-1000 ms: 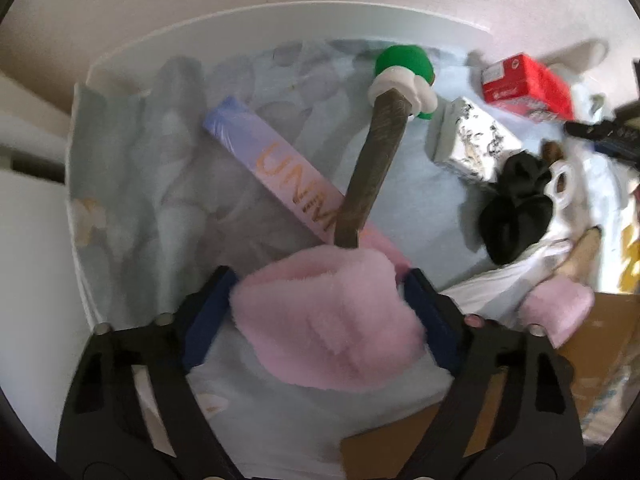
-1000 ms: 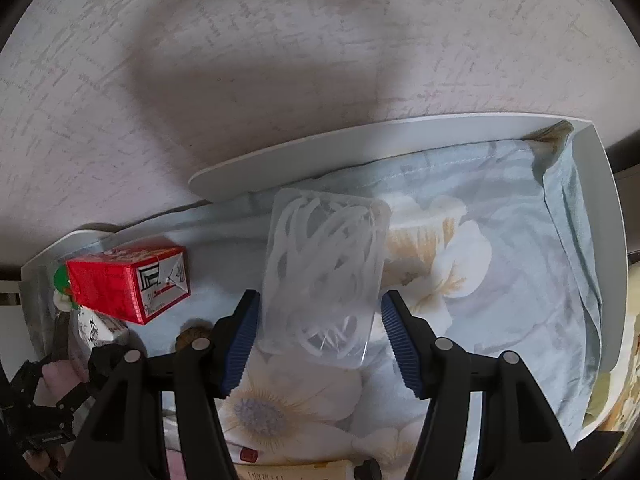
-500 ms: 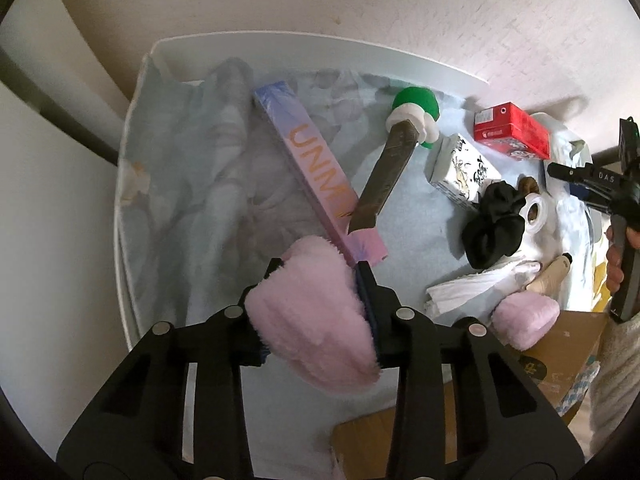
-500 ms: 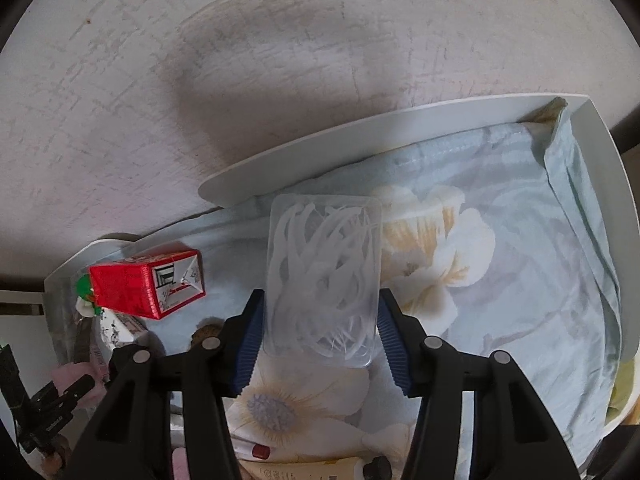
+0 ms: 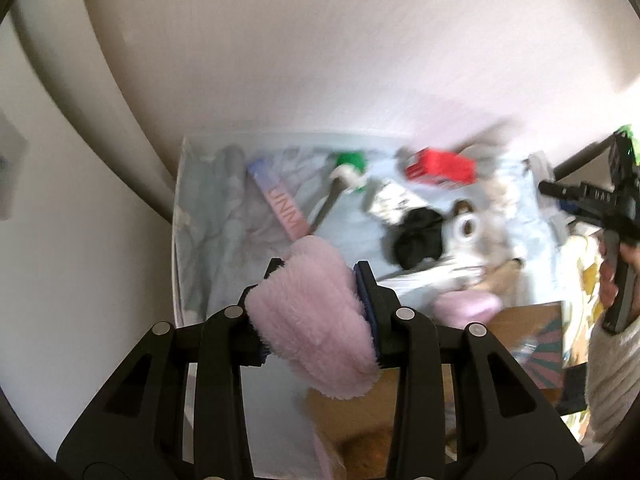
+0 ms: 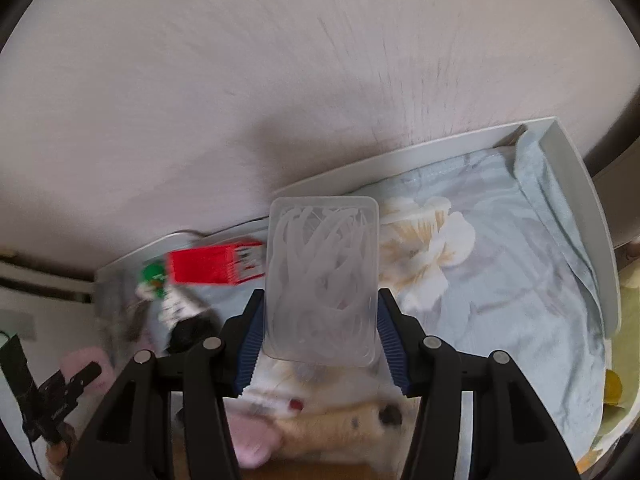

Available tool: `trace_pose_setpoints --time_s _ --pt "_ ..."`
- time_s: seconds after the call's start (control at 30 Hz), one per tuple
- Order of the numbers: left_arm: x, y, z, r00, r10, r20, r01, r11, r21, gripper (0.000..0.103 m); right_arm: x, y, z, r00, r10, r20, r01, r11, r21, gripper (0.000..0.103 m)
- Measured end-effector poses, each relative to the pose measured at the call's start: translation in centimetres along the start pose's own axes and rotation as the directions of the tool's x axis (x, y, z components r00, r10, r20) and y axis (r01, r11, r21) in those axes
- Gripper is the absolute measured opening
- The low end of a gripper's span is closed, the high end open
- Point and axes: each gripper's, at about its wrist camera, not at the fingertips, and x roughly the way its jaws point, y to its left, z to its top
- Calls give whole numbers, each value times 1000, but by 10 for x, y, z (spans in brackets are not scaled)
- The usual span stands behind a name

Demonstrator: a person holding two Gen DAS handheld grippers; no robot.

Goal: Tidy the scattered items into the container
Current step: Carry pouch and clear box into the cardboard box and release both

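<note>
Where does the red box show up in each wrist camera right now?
Left wrist view: red box lies upper right of centre, near the tray's back rim, right of the green-capped item.
Right wrist view: red box sits left of centre, partly behind the clear plastic case.
Shared landmark: the green-capped item, just left of the box.

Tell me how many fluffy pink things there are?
2. One pink fluffy thing is squeezed in the left gripper. The other lies on the blue cloth to its right. More could be hidden.
</note>
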Motion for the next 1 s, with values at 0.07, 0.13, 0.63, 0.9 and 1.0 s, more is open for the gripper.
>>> trace_pose_setpoints --time_s 0.07,0.13,0.63,0.9,1.0 --pt "-26 -15 -6 999 -11 39 11 1000 10 32 -29 -1 -6 998 62 13 -62 998 -29 50" --pt "-52 -22 -15 998 -7 65 5 999 33 33 -52 -3 -30 996 93 11 -92 994 -66 50" --pt "-42 -94 -146 998 -47 -29 49 997 56 33 -76 41 -197 987 123 -101 -154 899 -410 50" --pt "-12 -114 -167 995 -40 -89 46 997 68 33 -45 41 -221 981 118 -157 -177 874 -452 50" --pt "-9 -116 -167 994 -56 -97 61 997 51 33 -40 44 -225 980 104 -169 -174 860 -480 50"
